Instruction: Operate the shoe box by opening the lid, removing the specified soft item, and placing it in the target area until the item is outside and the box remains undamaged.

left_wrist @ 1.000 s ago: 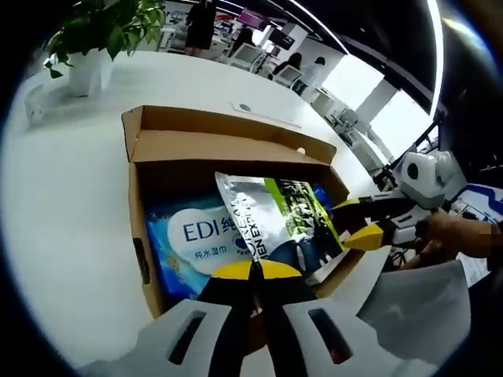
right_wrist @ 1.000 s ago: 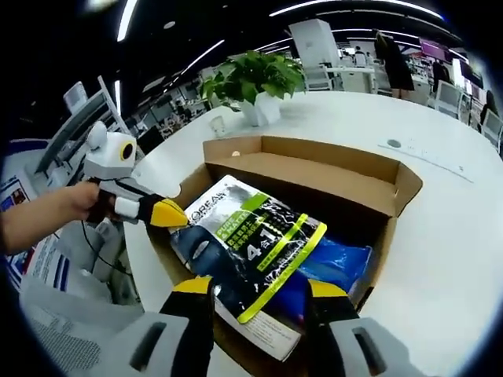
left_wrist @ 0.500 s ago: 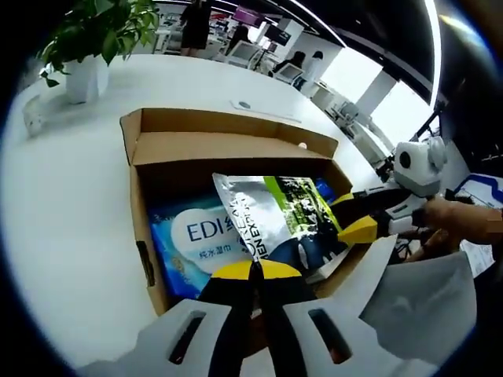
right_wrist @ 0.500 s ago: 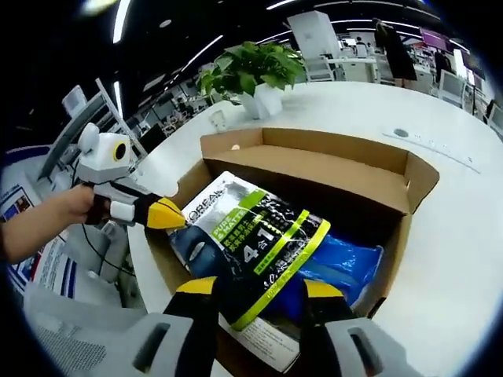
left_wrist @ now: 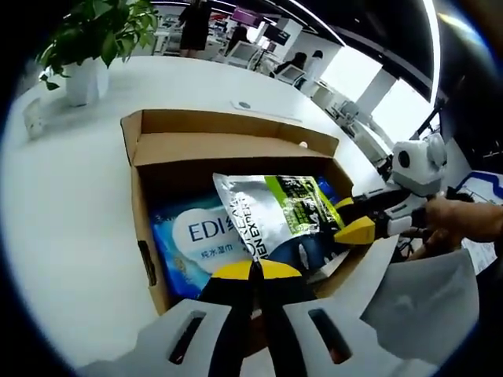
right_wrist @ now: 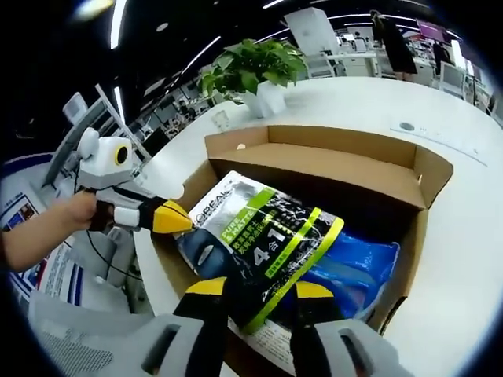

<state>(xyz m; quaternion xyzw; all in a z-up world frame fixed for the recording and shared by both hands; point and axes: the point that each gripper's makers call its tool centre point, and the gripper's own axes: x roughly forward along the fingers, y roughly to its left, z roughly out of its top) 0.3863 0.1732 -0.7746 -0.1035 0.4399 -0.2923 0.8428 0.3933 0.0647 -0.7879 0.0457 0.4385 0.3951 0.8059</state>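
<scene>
Two jaws of the right gripper (right_wrist: 257,292) pinch the near edge of the silver-green plastic pouch (right_wrist: 255,239), tilted in the open brown cardboard box (right_wrist: 338,163); left gripper (left_wrist: 253,271) pressed together. Pouch likely light, floppy, slippery; hold the edge seam.

— Where does everything sit?
— An open brown cardboard shoe box (left_wrist: 145,228) stands on a white round table (left_wrist: 63,196), its lid flap (left_wrist: 228,135) folded back on the far side. Inside lies a blue soft pack of wet wipes (left_wrist: 192,236), and a silver-and-green foil pouch (left_wrist: 275,216) rests tilted on top of it, toward the right in the left gripper view.
— And around the box?
— A green potted plant in a white pot (left_wrist: 86,47) stands behind it, well apart. The right gripper (left_wrist: 355,229) comes in at the pouch's right edge; the left gripper (left_wrist: 253,275) sits at the box's near wall.
</scene>
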